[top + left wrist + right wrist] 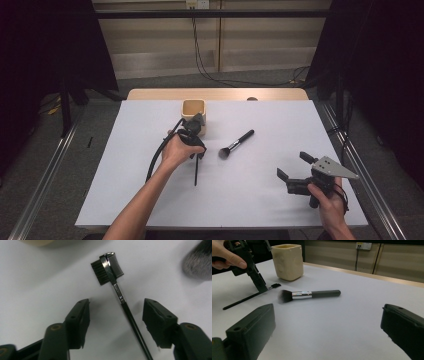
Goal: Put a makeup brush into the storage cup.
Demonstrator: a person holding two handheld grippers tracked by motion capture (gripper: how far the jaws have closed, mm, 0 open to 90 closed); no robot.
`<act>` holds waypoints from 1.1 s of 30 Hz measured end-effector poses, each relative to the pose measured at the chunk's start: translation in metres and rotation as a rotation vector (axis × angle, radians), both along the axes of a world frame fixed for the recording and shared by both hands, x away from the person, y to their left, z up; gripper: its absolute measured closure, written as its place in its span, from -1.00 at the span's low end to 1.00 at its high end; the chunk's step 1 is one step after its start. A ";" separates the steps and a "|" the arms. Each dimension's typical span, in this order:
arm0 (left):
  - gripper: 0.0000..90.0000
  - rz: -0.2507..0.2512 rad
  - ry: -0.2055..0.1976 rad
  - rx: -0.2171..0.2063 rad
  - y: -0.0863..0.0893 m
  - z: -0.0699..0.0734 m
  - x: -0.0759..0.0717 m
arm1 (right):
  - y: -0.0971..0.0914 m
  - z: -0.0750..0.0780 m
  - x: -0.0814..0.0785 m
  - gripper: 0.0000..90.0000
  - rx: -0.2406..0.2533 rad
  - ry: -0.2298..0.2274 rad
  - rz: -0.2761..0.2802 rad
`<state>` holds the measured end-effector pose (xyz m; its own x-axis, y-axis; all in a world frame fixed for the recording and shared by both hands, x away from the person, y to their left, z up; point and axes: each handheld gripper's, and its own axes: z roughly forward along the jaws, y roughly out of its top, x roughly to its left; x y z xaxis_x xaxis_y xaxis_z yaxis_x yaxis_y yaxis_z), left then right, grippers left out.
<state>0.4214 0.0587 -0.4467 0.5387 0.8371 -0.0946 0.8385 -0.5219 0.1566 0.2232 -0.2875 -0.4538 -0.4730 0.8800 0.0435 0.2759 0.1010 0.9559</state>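
A: Table point(280, 200) w/ white top, bare wood strip along far edge point(215, 94).

B: Floor?

A: Grey floor point(95, 165), metal rails point(45, 185) running down both sides.

B: Back wall?

A: Beige panelled wall point(260, 35), socket point(197, 4) up top, black cables point(200, 55) hanging to the floor. Dark curtains point(385, 60) left & right. Dim, even light.

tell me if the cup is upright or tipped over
Upright. The cup stands on its base on the table, opening upward, behind the makeup brush.
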 end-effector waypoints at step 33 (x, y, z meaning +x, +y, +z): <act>0.91 0.010 0.053 0.013 0.003 -0.001 0.004 | 0.000 0.000 -0.001 -1.00 -0.005 0.002 0.003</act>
